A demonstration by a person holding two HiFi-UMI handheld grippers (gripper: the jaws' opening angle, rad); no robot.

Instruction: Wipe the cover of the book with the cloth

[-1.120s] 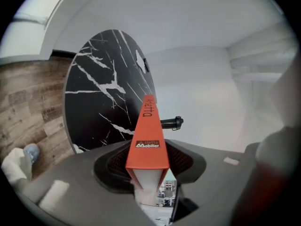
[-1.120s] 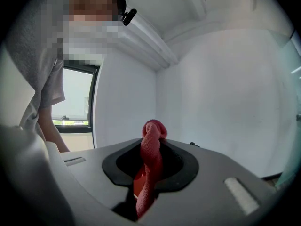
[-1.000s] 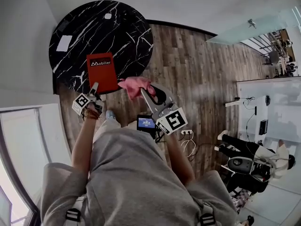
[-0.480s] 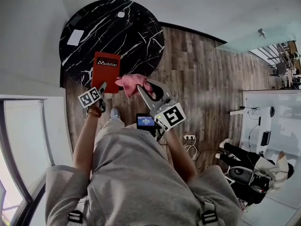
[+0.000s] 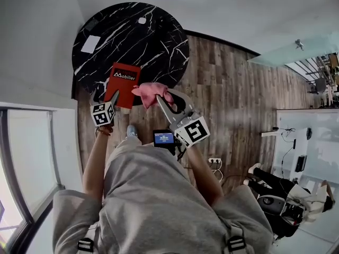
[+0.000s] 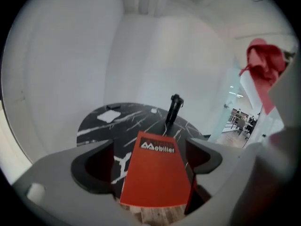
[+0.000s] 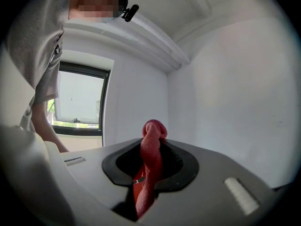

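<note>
A red book [image 5: 123,83] printed "Mobilier" lies flat at the near edge of the round black marble table [image 5: 148,41], its near end sticking out over the wood floor. My left gripper [image 5: 112,97] hovers at that near end. Its jaws have just been opening, and in the left gripper view the book [image 6: 157,175] lies between them while the left gripper [image 6: 153,164] stands wide open, pads off the cover. A pink cloth [image 5: 151,93] hangs bunched beside the book's right edge, with my right gripper [image 5: 160,97] shut on it. The cloth [image 7: 151,161] fills the right gripper [image 7: 150,173].
A white paper [image 5: 90,44] and a small white disc [image 5: 141,20] lie on the table's far side. A slim black upright thing [image 6: 174,108] shows past the book. A small lit screen [image 5: 163,137] sits at the person's waist. A window [image 5: 32,163] is at the left; someone sits at lower right [image 5: 275,189].
The left gripper has let go of the book's near end, rolled about its own axis and lifted a little. The right gripper with the cloth has shifted slightly.
</note>
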